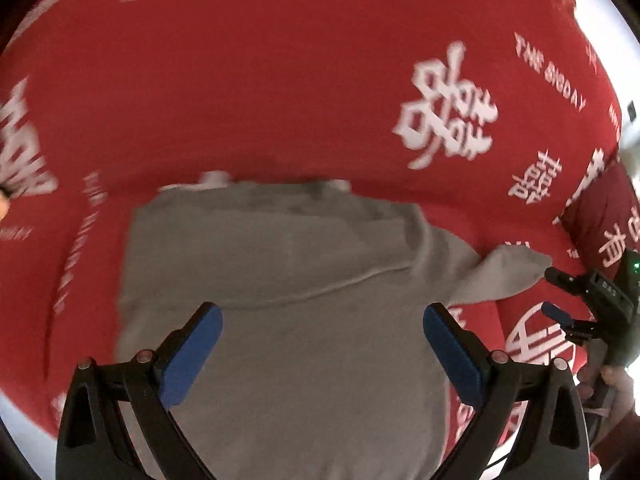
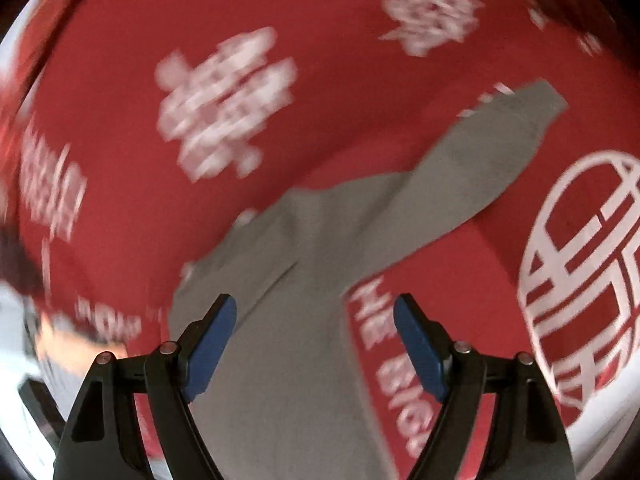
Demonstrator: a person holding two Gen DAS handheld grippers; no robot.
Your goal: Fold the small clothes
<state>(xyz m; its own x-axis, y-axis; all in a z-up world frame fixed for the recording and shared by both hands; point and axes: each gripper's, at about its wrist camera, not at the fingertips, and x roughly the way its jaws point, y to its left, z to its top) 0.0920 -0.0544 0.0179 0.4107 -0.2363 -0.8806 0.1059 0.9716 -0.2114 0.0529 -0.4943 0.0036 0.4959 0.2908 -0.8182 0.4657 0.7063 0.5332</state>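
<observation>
**Handling the grey top: grip points and orientation**

We see the top (image 1: 288, 280) lying flat on the red cloth (image 1: 280, 100), directly below both grippers. We judge it light, soft and limp; it should sag if we lift it at one point, so we take it at hem corners or shoulder seams. In the right view its sleeve (image 2: 472, 176) runs up and right, away from the body. The left gripper (image 1: 322, 352) and right gripper (image 2: 316, 340) stand released, grasping nothing
</observation>
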